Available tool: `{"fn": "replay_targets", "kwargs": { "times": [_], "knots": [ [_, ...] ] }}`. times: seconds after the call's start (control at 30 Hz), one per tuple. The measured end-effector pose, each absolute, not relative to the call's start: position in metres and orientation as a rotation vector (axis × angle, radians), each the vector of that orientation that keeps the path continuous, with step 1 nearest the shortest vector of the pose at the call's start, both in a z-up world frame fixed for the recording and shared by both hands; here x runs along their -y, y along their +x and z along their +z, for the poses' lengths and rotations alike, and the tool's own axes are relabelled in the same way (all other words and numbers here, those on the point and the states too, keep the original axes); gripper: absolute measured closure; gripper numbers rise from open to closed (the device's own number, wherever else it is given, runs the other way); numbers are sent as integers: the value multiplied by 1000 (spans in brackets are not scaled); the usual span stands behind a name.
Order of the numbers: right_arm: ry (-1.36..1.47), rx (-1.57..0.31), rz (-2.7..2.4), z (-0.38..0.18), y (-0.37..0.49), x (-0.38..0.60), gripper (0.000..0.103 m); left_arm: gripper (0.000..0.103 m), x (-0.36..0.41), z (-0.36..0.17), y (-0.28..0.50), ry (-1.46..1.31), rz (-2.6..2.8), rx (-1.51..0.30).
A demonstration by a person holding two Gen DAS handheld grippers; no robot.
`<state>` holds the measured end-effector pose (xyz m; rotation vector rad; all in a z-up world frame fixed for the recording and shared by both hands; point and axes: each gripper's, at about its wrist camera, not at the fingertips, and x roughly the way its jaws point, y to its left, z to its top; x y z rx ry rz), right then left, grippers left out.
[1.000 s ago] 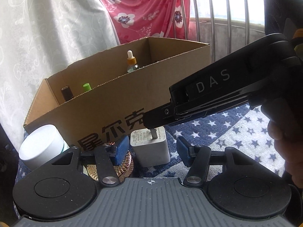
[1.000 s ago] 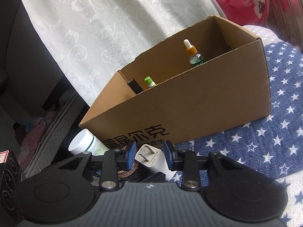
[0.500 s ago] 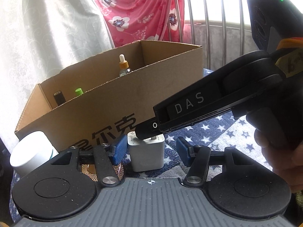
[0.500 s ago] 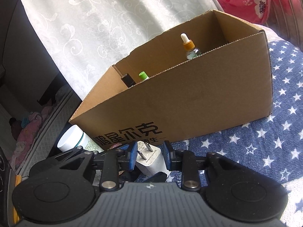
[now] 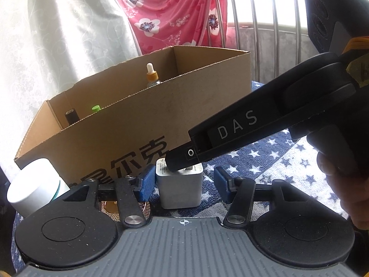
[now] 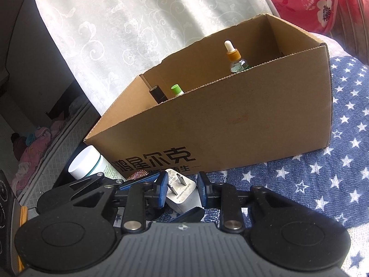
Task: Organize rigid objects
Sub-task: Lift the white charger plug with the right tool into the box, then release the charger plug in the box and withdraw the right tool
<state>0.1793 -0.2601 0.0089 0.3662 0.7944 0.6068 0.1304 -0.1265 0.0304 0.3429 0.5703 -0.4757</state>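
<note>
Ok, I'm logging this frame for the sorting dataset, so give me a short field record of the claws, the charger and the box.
left claw: open, pads either side of white charger, not touching
right claw: closed on the charger's sides
white charger: in front of the box, prongs up
cardboard box: holds dropper bottle, green-capped tube, black tube
white jar: outside the box, at one end

Matt corrugated cardboard box [image 6: 230,124], smooth white plastic charger [image 5: 180,189] with metal prongs, woven star-printed cloth [image 6: 334,173].
</note>
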Motion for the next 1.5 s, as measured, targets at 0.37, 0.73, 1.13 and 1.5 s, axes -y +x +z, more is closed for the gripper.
{"fn": "replay_targets", "kwargs": {
  "times": [0.37, 0.73, 1.13, 1.5],
  "knots": [
    [362, -786, 617, 13, 176, 259, 72, 61, 115, 39, 130, 264, -469, -578],
    [220, -582, 653, 89, 139, 255, 73, 61, 114, 102, 105, 236, -461, -406],
    [117, -591, 684, 135, 232, 251, 73, 61, 131, 131, 196, 62, -480, -461],
    [89, -864, 687, 73, 310, 242, 73, 61, 136, 81, 272, -47, -456, -750]
  ]
}}
